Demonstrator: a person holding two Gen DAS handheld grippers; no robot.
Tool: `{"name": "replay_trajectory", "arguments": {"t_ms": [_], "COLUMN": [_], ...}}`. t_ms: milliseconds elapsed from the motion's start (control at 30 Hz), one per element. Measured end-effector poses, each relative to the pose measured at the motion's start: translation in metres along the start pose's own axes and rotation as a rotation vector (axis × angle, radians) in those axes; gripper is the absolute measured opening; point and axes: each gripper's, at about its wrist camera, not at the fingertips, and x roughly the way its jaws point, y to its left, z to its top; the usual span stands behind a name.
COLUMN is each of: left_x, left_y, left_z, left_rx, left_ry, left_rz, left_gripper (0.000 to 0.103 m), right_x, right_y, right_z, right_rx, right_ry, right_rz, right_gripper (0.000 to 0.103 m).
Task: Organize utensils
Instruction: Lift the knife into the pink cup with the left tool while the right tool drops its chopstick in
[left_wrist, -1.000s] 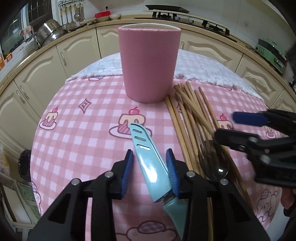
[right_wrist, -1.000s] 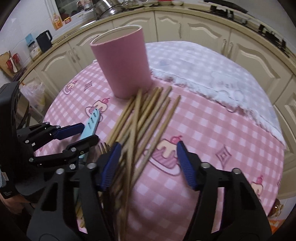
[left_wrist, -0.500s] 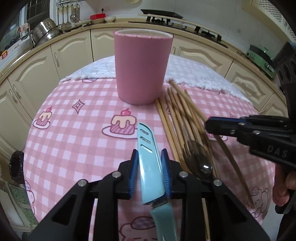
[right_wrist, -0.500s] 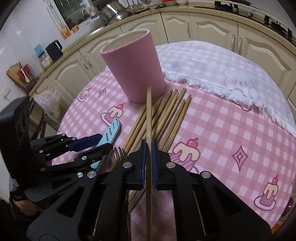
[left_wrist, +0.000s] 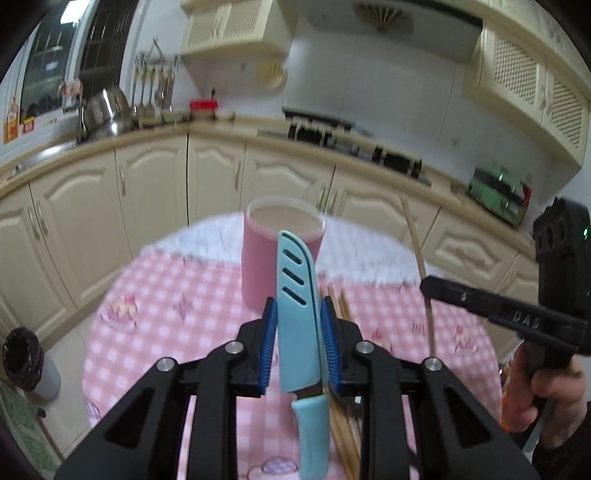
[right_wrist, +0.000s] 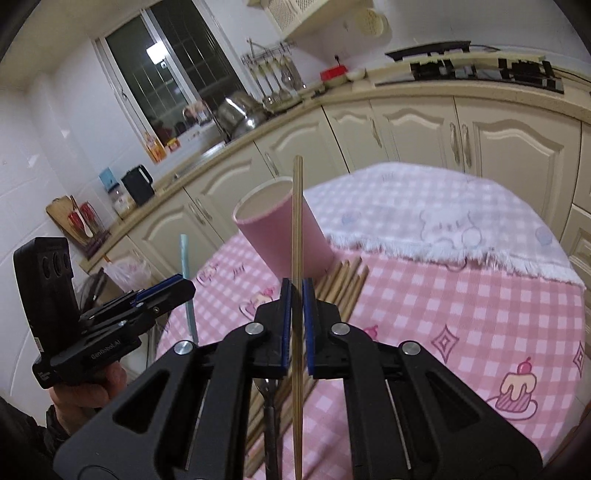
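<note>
Table (right_wrist: 461, 295): pink checked cloth, white fringed cloth on the far part.

Pink cup (left_wrist: 282, 254): upright, mouth open, at the far middle, ahead of both claws.

Left gripper (left_wrist: 299, 347): clenched on the sheathed blue knife (left_wrist: 297, 295), long axis pointing up and away toward the cup.

Right gripper (right_wrist: 296, 325): clenched on one chopstick (right_wrist: 297, 229), its tip overlapping the cup's rim in view.

Loose chopsticks (right_wrist: 341, 286) and a spoon (right_wrist: 267, 398): flat on the cloth, near side of the cup.

Judgement: neither hand is clearly nearer.
</note>
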Motion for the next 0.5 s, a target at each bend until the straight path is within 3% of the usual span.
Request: {"name": "replay_trajectory", "arguments": {"t_ms": [300,500], "left_x": [-0.024,-0.039], "left_y": [-0.004,-0.007], "left_z": [0.047,0.082], "left_rx": [0.021,0.05], "left_ry": [-0.13,-0.2], "left_rz": [-0.041,-0.055], "left_gripper": [0.022,0.022], "right_x": [-0.011,-0.012], "right_y": [0.021,0.04], "right_z": [0.043,0.089], "right_rx": [-0.058,-0.116], "right_ry": [-0.14,-0.224], "right_rz": [0.037,0.049], "right_gripper": [0.007,0.007]}}
